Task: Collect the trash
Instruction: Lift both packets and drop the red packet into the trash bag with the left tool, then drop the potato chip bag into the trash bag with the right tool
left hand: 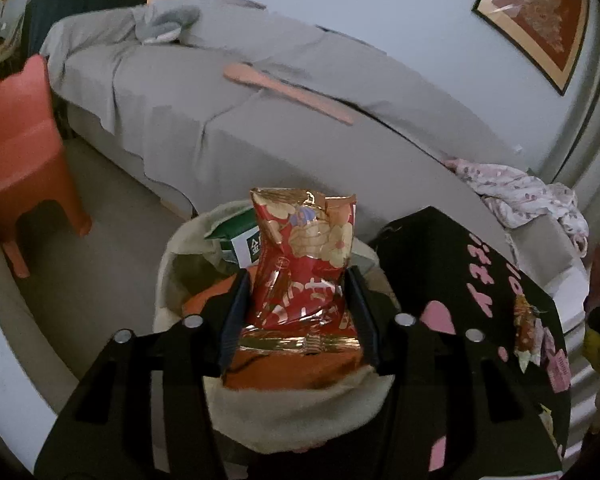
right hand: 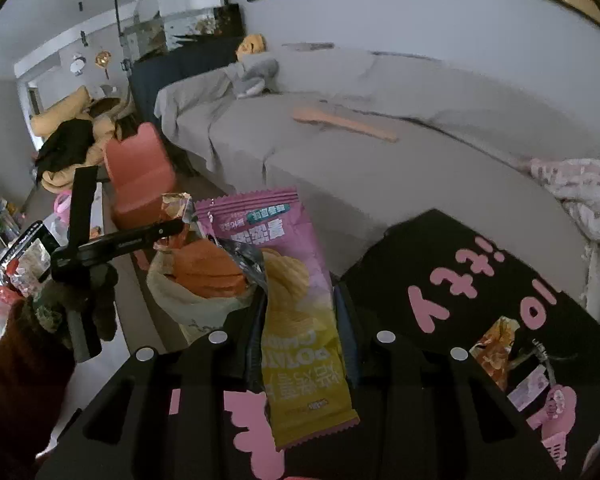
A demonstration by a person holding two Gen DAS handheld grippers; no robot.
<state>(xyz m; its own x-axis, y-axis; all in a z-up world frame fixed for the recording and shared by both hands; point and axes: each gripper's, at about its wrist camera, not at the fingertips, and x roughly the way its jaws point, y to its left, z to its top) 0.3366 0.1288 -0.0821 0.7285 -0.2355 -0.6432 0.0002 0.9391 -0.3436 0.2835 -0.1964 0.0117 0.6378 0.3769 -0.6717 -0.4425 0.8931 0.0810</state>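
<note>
My left gripper (left hand: 298, 280) is shut on a red and gold snack bag (left hand: 306, 264) and holds it upright over the open mouth of a cream cloth trash bag (left hand: 300, 404). That bag holds an orange wrapper and a green and white box (left hand: 244, 242). My right gripper (right hand: 296, 300) is shut on a pink and yellow potato chip bag (right hand: 296, 320) above the black table (right hand: 460, 264). The cream bag (right hand: 180, 300) and the left gripper (right hand: 116, 242) show at the left of the right wrist view. An orange wrapper (right hand: 496, 348) lies on the table.
A grey-covered bed (left hand: 280, 128) runs across the back, with a pink strip (left hand: 284, 90) on it and a flowered cloth (left hand: 520, 196) at its right end. An orange plastic chair (left hand: 20, 160) stands on the floor at left. Small wrappers (left hand: 528, 328) lie on the black table.
</note>
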